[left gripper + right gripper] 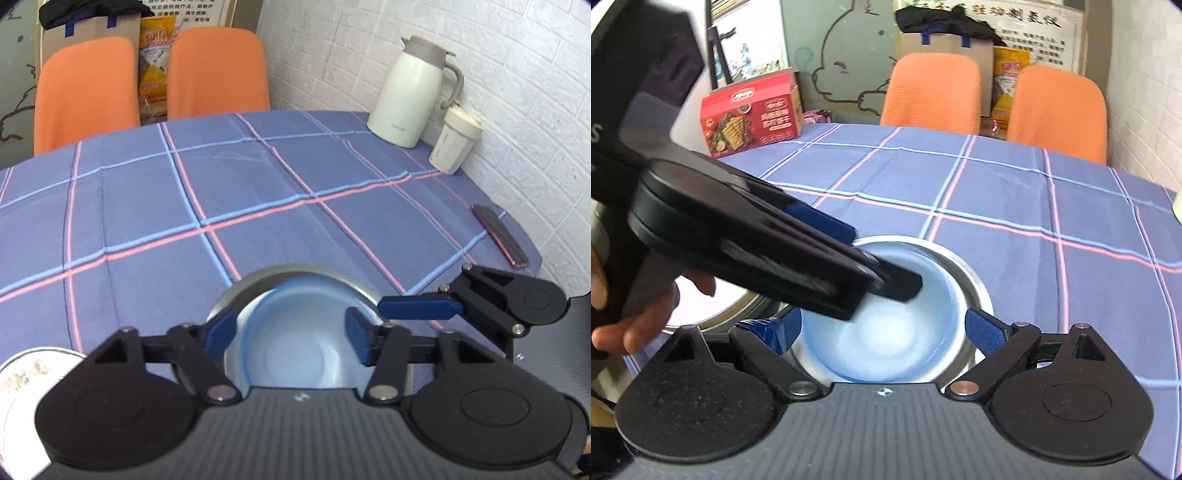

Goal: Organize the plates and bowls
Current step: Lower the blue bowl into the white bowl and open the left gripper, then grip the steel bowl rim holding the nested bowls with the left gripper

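Observation:
A pale blue bowl [295,354] sits nested inside a wider metal bowl [295,269] on the checked tablecloth. My left gripper [289,336] hovers open over it, one blue finger by each side of the blue bowl's rim. In the right wrist view the blue bowl [886,343] lies between the wide-open fingers of my right gripper [884,328], inside the metal bowl [975,280]. The left gripper [886,284] reaches in from the left, blurred, with its tip over the bowl. A white plate [33,369] lies at the near left.
A cream thermos jug [410,92] and a small lidded cup [456,142] stand by the white brick wall at the far right. A dark flat object [502,236] lies near the right edge. Two orange chairs [85,92] stand behind the table; a red biscuit box [753,110] is far left.

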